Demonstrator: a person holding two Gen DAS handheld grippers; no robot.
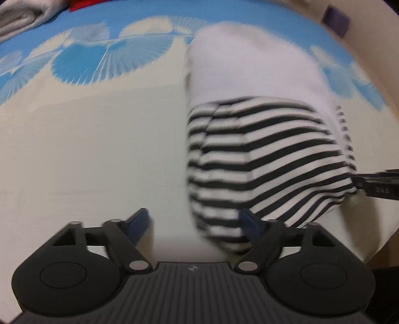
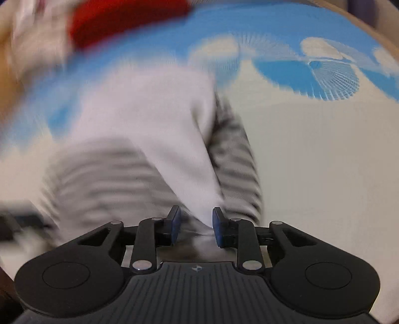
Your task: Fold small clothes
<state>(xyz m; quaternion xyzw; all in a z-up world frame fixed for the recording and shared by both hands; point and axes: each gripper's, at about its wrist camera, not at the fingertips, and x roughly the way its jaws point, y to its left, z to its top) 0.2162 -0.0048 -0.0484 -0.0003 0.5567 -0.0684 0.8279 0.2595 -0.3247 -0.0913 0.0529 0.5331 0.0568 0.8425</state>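
Note:
A small garment with a black-and-white striped part (image 1: 261, 159) and a plain white part (image 1: 249, 64) lies bunched on the cream and blue sheet (image 1: 99, 149). My left gripper (image 1: 197, 224) is open, its right finger against the striped edge, nothing between the pads. In the right wrist view, much blurred, the same garment (image 2: 154, 119) fills the left and middle. My right gripper (image 2: 195, 224) is partly open with a fold of the white cloth (image 2: 204, 211) lying between its blue pads. The right gripper's tip (image 1: 376, 184) shows at the garment's right edge in the left wrist view.
A folded grey-white cloth (image 1: 22, 17) and something red (image 2: 124, 20) lie at the far edge of the sheet. A dark square object (image 1: 336, 17) sits at the far right beyond the sheet.

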